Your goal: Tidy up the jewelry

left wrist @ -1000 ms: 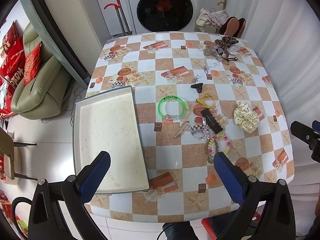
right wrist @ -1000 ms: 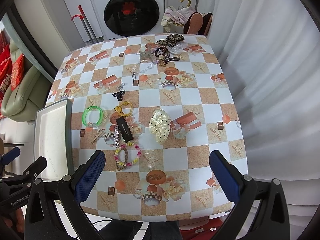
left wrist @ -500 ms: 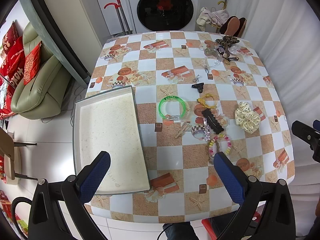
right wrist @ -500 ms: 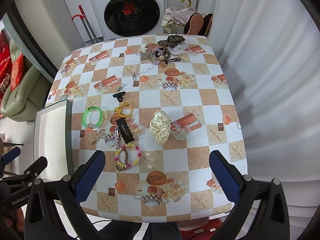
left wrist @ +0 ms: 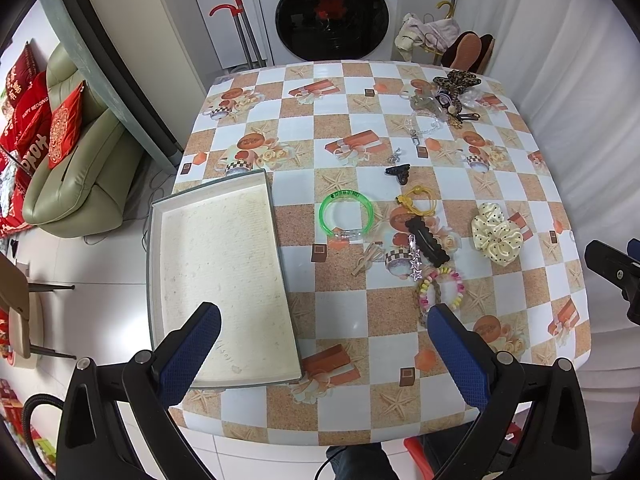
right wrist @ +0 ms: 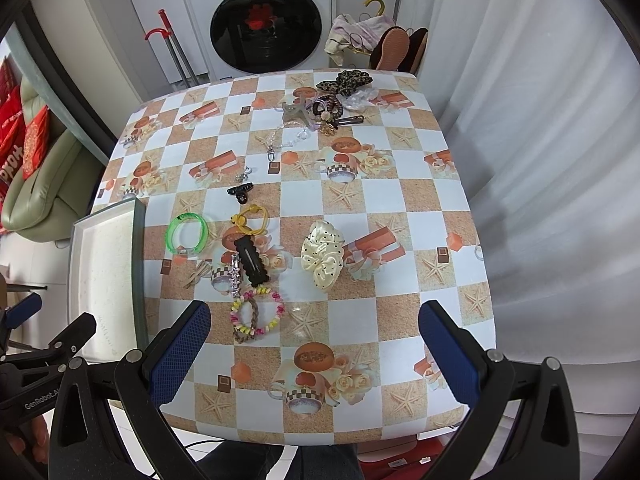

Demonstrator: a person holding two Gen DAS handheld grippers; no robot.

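A shallow grey tray [left wrist: 160,216] with a cream lining lies at the table's left edge; it also shows in the right wrist view [right wrist: 138,240]. Jewelry lies mid-table: a green bangle [left wrist: 346,214], a yellow cord [left wrist: 418,200], a black hair clip [left wrist: 428,240], a star clip [left wrist: 414,258], a bead bracelet [left wrist: 442,288], a cream scrunchie [left wrist: 496,234]. A further pile with a leopard bow [right wrist: 344,80] sits at the far right. My left gripper [left wrist: 324,354] is open and empty above the near edge. My right gripper [right wrist: 314,350] is open and empty, high above the bead bracelet [right wrist: 258,314].
The table [right wrist: 420,200] has a checked orange-and-white cloth. A small black claw clip [left wrist: 398,172] and a clear chain [left wrist: 422,128] lie farther back. A washing machine [left wrist: 332,8] stands behind the table, a sofa [left wrist: 72,168] to the left, a white curtain [right wrist: 540,120] to the right.
Both grippers have drifted slightly; the table scene shifts a little in both views. Nothing on the table has moved, and both jaws stay open.
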